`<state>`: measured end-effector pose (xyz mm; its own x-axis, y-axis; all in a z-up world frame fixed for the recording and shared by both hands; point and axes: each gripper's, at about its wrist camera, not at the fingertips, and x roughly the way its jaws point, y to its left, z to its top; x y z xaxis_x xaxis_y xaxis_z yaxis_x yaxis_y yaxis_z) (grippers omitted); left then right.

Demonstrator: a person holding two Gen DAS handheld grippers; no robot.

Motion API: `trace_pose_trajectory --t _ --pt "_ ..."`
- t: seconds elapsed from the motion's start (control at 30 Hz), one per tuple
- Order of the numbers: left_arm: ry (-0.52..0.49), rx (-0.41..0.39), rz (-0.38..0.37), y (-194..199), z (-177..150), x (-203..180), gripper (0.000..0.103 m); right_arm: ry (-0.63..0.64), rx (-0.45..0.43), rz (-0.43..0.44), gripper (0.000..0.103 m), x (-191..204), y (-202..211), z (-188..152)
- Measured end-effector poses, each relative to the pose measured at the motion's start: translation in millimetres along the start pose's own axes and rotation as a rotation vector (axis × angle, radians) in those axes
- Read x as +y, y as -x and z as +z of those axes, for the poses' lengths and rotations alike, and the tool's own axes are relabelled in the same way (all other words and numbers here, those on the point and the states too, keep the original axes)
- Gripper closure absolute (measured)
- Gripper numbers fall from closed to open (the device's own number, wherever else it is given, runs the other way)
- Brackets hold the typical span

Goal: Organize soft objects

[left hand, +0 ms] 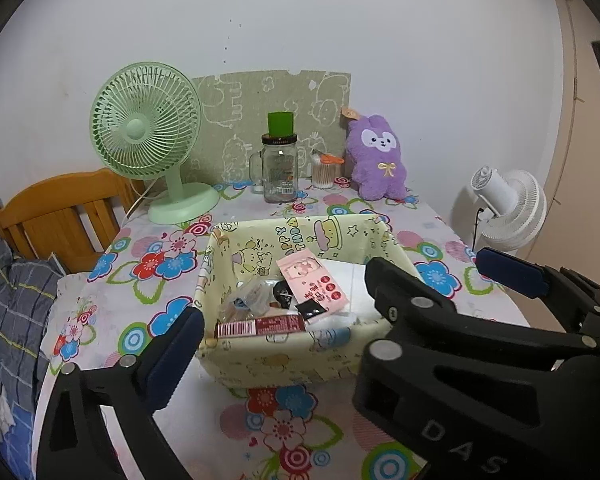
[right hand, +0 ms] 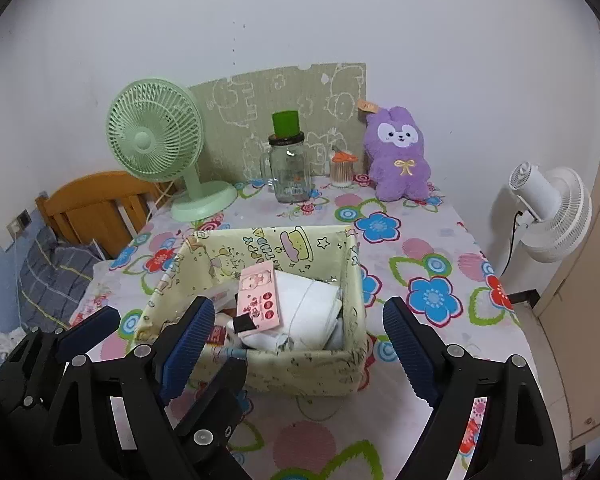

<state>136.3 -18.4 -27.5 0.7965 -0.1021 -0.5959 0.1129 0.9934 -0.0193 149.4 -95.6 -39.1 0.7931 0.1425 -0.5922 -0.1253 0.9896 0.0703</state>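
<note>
A pale yellow cartoon-print fabric basket [left hand: 260, 360] [right hand: 300, 368] stands mid-table. It holds a pink packet [left hand: 316, 280] [right hand: 260, 300], a white folded cloth [right hand: 312, 308], a red-brown wrapped bar [left hand: 260, 326] and small sachets. A purple plush rabbit [left hand: 376, 156] [right hand: 398, 152] sits upright against the back wall, far from both grippers. My left gripper [left hand: 284, 316] hovers open at the basket's near left. My right gripper [right hand: 298, 308] hovers open over its near side. Neither has anything between its pads. The two grippers crowd together, fingers overlapping in both views.
On the flowered tablecloth [left hand: 160, 264] at the back stand a green desk fan [left hand: 148, 132], a glass mug-jar with a green cap [left hand: 279, 172] and a cotton swab pot [left hand: 324, 172]. A white fan [right hand: 548, 216] stands right of the table. A wooden headboard [left hand: 56, 216] and plaid bedding [left hand: 12, 304] lie left.
</note>
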Motion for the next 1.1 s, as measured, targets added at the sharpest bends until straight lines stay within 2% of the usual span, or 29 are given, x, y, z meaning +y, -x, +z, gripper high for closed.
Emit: trace_pose_trajectory --t 0.2,0.43,0.63,1.1 --pt "-0.010 -0.023 -0.003 20.9 -6.2 -8.7 0.000 -0.002 -0.024 -0.001 0.013 -2.7 24.4 -8.9" --pt "-0.021 -0.062 0.010 47.9 -15.0 -15.4 0.000 0.003 -0.081 -0.016 0.007 -7.5 61.7 -17.6" --pt "0.000 -0.098 0.025 69.0 -20.6 -11.9 0.000 0.008 -0.129 -0.018 0.003 -13.1 92.2 -27.1" --pt "0.011 -0.173 0.063 112.7 -31.2 -2.5 0.000 -0.002 -0.207 -0.067 0.000 -27.0 138.9 -41.6"
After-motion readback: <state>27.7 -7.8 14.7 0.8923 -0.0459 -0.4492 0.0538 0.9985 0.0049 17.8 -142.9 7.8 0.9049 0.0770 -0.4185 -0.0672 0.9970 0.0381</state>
